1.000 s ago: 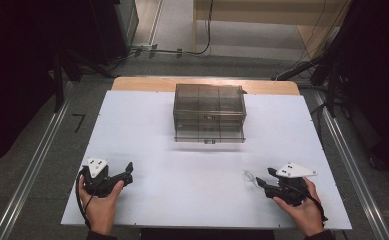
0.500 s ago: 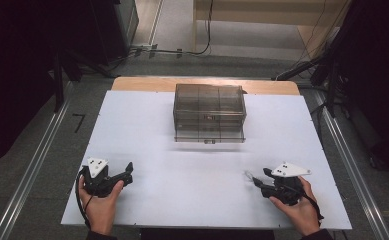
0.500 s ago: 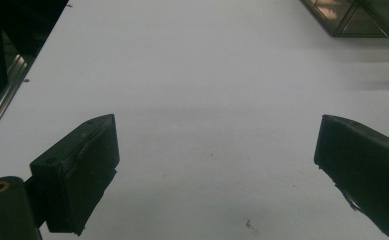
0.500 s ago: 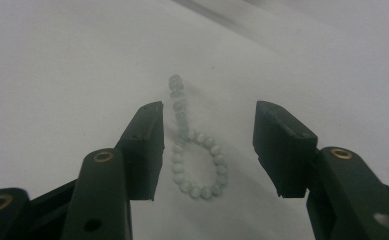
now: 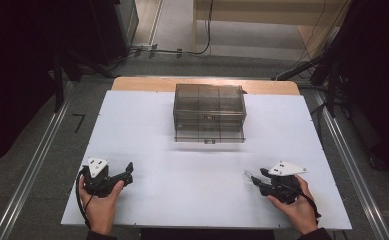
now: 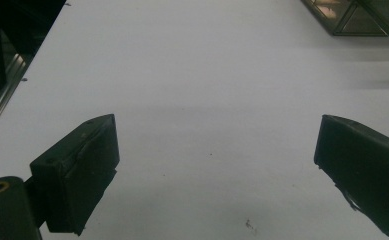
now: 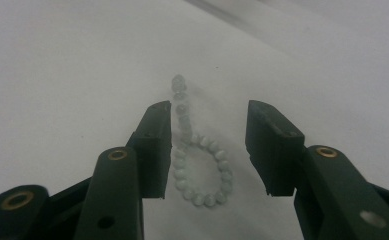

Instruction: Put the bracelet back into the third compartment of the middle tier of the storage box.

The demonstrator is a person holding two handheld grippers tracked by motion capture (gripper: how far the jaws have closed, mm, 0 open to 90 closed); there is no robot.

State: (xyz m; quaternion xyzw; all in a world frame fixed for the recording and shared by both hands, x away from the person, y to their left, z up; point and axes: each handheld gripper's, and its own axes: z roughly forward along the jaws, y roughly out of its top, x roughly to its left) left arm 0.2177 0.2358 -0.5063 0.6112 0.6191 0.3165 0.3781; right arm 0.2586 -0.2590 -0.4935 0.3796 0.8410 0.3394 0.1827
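The right gripper (image 5: 253, 179) sits near the table's (image 5: 147, 115) near right edge, its jaws half spread and just closing around a pale bead bracelet (image 7: 200, 167) lying flat between them, not yet pinched. The left gripper (image 5: 128, 172), jaws spread wide and empty, rests near left. Bare tabletop separates both from the far clear drawer box (image 5: 209, 112)

Smoky clear plastic drawer box (image 5: 209, 112) upper centre on white table (image 5: 147, 125); pale bead bracelet (image 7: 200, 167) lower right, betw. right gripper (image 7: 209, 145) jaws; left gripper (image 5: 127, 175) lower left.
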